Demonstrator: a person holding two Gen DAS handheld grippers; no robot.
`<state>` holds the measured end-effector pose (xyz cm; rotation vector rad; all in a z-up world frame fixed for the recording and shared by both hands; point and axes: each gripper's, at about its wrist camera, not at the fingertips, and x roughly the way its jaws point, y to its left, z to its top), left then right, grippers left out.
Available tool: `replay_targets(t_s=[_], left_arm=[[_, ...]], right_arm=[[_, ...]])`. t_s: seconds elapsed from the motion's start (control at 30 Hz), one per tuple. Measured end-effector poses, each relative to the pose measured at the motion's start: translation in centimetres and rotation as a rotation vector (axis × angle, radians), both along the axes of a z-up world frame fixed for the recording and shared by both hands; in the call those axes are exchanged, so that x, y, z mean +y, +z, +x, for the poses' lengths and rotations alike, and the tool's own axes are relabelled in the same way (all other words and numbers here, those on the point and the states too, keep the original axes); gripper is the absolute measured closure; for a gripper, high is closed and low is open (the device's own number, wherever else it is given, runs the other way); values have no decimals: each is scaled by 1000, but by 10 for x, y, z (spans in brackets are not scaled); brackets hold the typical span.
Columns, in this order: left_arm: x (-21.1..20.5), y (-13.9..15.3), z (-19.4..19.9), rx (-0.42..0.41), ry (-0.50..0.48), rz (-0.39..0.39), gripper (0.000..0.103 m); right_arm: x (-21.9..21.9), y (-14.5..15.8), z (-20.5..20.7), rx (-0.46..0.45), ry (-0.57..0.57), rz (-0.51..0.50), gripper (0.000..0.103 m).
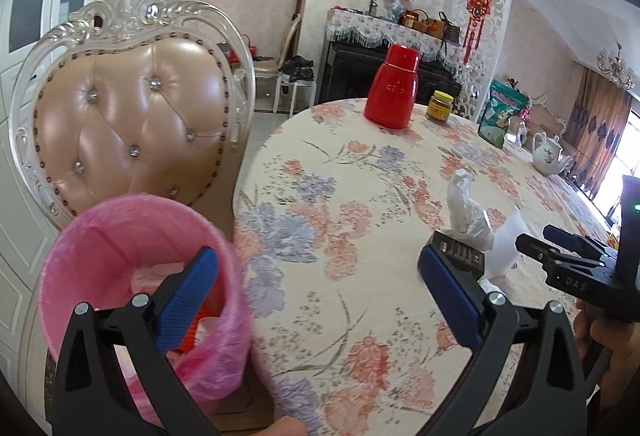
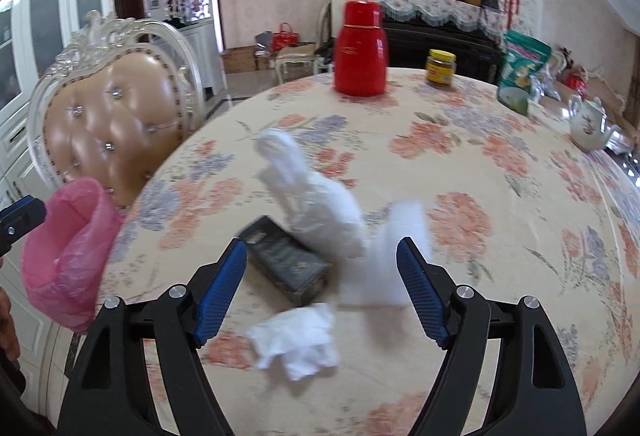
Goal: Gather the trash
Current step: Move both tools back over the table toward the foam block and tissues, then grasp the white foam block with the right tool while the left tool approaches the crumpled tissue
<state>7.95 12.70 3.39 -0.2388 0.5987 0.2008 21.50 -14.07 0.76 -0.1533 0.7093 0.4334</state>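
A pink-lined trash bin (image 1: 132, 260) stands beside the table's left edge, with some trash inside; it also shows in the right wrist view (image 2: 68, 256). My left gripper (image 1: 318, 276) is open and empty, its left finger over the bin. On the flowered table (image 2: 500, 196) lie a dark small box (image 2: 286, 260), a white plastic bag (image 2: 316, 200), a white sheet (image 2: 400, 248) and a crumpled tissue (image 2: 296, 340). My right gripper (image 2: 322, 268) is open and empty, straddling the box and sheet, above the tissue. The box (image 1: 460, 252) and bag (image 1: 468, 208) also show in the left wrist view.
A padded ornate chair (image 1: 132, 124) stands behind the bin. A red thermos (image 2: 362, 48), a yellow-lidded jar (image 2: 440, 68), a green pouch (image 2: 520, 72) and a white teapot (image 2: 588, 124) stand at the table's far side. A piano (image 1: 360, 72) stands beyond.
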Motion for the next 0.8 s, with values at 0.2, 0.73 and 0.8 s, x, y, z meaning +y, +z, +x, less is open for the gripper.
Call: replay_targets(t_s=[0.2, 0.73, 0.8], left_arm=[[-13, -7, 19, 14, -30, -4, 5], [-35, -29, 61, 57, -107, -25, 5], [-38, -31, 65, 60, -119, -28, 5]], right_arm=[[-17, -16, 21, 35, -48, -13, 27], [-19, -55, 56, 129, -51, -45, 35], [-19, -59, 59, 141, -50, -50, 40]])
